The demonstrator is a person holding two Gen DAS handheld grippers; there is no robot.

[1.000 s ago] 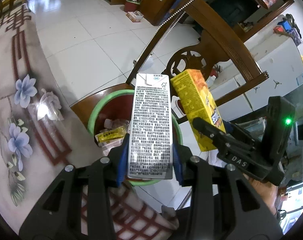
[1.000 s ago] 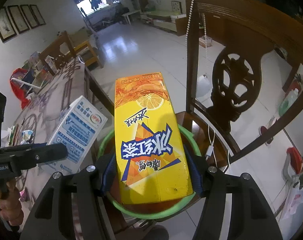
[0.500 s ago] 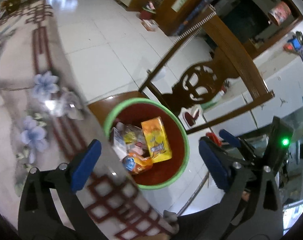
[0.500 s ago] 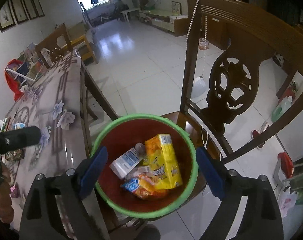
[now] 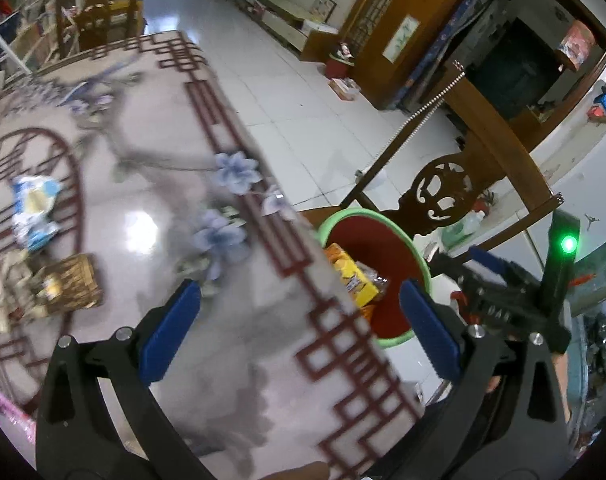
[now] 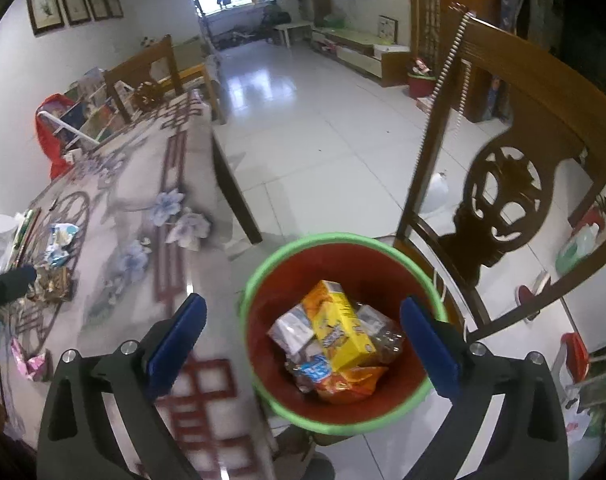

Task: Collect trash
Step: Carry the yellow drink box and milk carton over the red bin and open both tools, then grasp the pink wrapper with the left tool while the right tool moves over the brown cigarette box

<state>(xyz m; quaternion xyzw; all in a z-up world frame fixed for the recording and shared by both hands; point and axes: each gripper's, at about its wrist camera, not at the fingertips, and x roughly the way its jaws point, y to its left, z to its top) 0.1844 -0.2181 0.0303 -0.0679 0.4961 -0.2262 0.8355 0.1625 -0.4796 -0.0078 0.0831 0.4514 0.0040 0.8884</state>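
Note:
A red bin with a green rim stands on a wooden chair seat beside the table; it also shows in the left wrist view. Inside lie a yellow-orange drink carton, a white carton and wrappers. My right gripper is open and empty above the bin. My left gripper is open and empty over the table edge, left of the bin. A blue-white wrapper, a brown packet and crumpled paper lie on the table at the left.
The table has a floral cloth with a red lattice border. A carved wooden chair back rises behind the bin. A pink wrapper lies near the table's front. White tiled floor stretches beyond.
Both grippers opened and dropped their cartons into the bin. Since then the left gripper has swung left over the table; the right gripper stays above the bin.

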